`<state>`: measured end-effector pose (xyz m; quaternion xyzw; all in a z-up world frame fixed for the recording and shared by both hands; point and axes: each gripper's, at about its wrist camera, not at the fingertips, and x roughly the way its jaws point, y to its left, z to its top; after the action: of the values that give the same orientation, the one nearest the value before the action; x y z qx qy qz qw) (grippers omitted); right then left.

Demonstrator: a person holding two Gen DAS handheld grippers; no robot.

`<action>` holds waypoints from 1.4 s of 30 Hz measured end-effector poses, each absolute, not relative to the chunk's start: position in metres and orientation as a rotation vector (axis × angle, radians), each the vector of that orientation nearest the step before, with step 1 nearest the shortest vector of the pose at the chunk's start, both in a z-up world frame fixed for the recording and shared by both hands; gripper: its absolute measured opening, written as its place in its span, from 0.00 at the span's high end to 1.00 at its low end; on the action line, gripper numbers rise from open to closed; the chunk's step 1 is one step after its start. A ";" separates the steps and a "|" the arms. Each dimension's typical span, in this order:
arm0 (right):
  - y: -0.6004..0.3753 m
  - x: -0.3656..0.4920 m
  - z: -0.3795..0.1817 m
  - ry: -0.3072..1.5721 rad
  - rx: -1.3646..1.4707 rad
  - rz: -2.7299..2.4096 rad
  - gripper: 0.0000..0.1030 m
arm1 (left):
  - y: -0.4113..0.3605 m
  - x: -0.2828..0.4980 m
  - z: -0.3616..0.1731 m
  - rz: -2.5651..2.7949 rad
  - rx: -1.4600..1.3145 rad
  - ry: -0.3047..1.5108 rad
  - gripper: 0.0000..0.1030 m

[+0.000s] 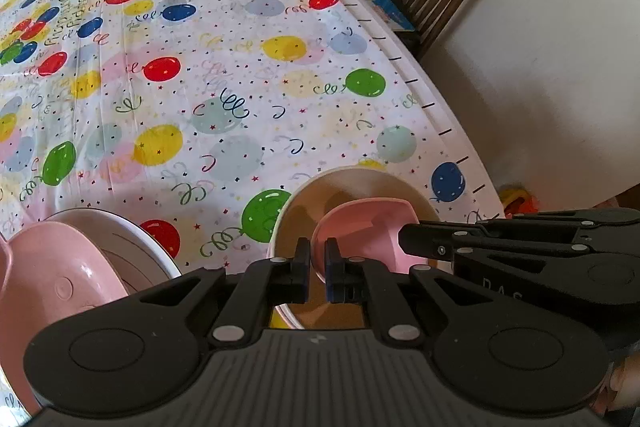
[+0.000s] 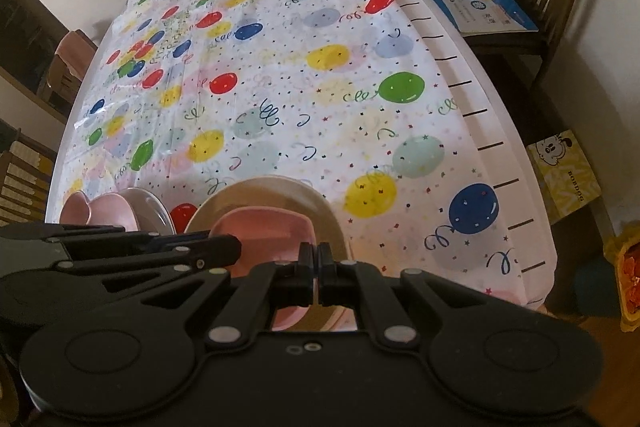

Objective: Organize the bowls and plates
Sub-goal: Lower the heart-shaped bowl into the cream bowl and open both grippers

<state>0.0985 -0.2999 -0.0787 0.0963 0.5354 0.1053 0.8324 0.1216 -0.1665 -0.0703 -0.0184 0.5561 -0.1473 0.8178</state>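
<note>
Left gripper (image 1: 317, 259) pinches the pink bowl (image 1: 360, 227); right gripper (image 2: 319, 263) closed (whether gripping, unclear); yellow box (image 2: 564, 175) reads "BOBDOG".

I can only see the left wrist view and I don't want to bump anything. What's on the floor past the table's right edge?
Observer: A yellow cardboard box with a cartoon dog printed on it stands there.
Operator: And on the opposite side?
Observer: A wooden chair stands close by.
Operator: I only see the right hand-held gripper side-on. Is it open?
Observer: No. The right hand-held gripper has its jaws shut, at the near rim of the pink bowl.
</note>
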 end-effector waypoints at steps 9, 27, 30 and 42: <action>-0.298 0.102 -0.085 1.150 0.177 0.230 0.99 | -0.173 0.122 -0.076 -0.303 -0.009 1.189 0.94; -0.295 0.099 -0.069 1.104 0.157 0.252 0.83 | -0.168 0.116 -0.057 -0.324 -0.010 1.123 0.94; -0.295 0.096 -0.063 1.086 0.153 0.257 0.80 | -0.166 0.112 -0.051 -0.330 -0.010 1.103 0.94; -0.290 0.076 -0.034 0.982 0.129 0.283 0.68 | -0.151 0.095 -0.030 -0.333 -0.021 1.032 0.93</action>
<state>0.0758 -0.2898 -0.0338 0.0616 0.4697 0.1352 0.8702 0.0951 -0.1510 -0.0296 -0.0101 0.4909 -0.1583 0.8566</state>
